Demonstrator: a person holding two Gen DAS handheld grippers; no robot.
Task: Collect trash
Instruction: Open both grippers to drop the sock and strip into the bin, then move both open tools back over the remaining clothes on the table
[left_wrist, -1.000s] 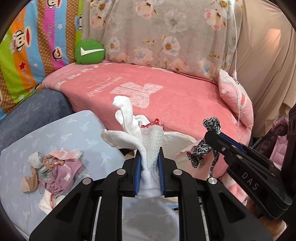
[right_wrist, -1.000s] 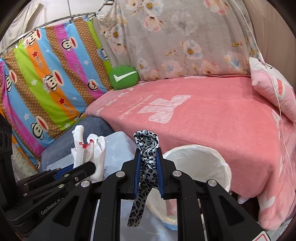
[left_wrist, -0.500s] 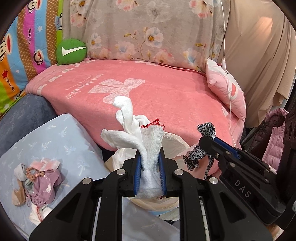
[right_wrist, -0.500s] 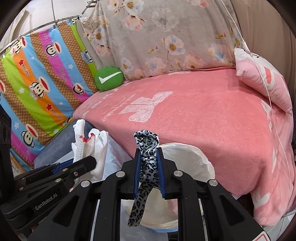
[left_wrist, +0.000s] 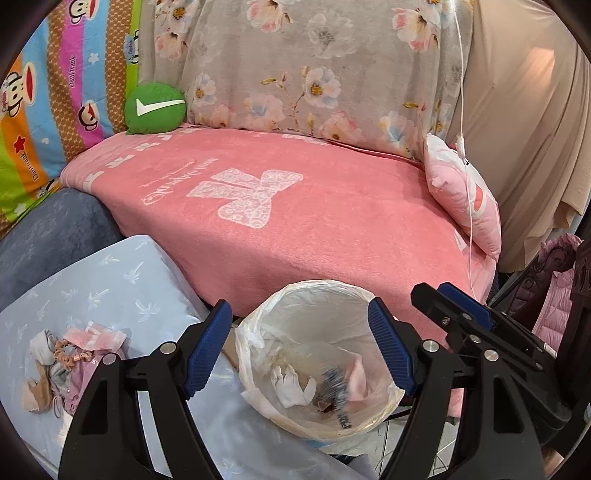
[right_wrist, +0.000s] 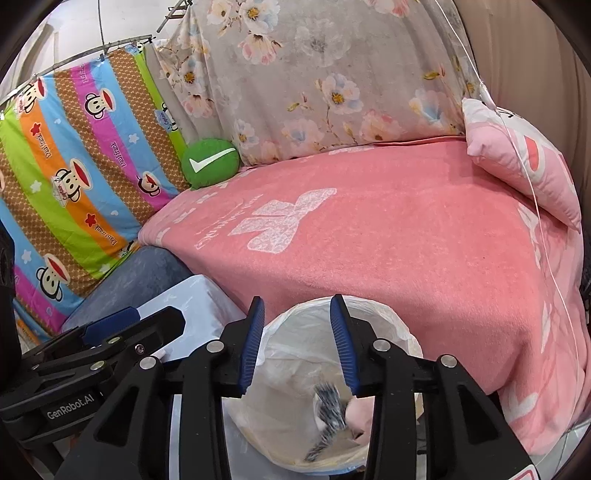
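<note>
Now, from the left wrist view, the left gripper (left_wrist: 299, 332) has just been opening; its ribbed blue jaws stand wide with nothing between them, over a round bin (left_wrist: 384, 402) lined with a thin, crinkled translucent bag. Inside lie the white knit cloth (left_wrist: 291, 384), soft and crumpled, a blurred leopard-print strip (left_wrist: 338, 387) and a pale pink scrap (left_wrist: 357, 374). To the left, on a light blue printed sheet (left_wrist: 110, 288), a small heap of pink and grey fabric scraps (left_wrist: 62, 363) sits well apart from the bin. Behind spreads a fuzzy pink blanket (left_wrist: 314, 229).

From the right wrist view, the right gripper (right_wrist: 297, 347) has also just been opening; its jaws stand partly apart and empty. Below them the leopard-print strip (right_wrist: 327, 417), streaked by blur, is inside the bin (right_wrist: 399, 332), beside something pink (right_wrist: 362, 413). A round green cushion (right_wrist: 210, 162) with a white tick rests at the blanket's far corner.
</note>
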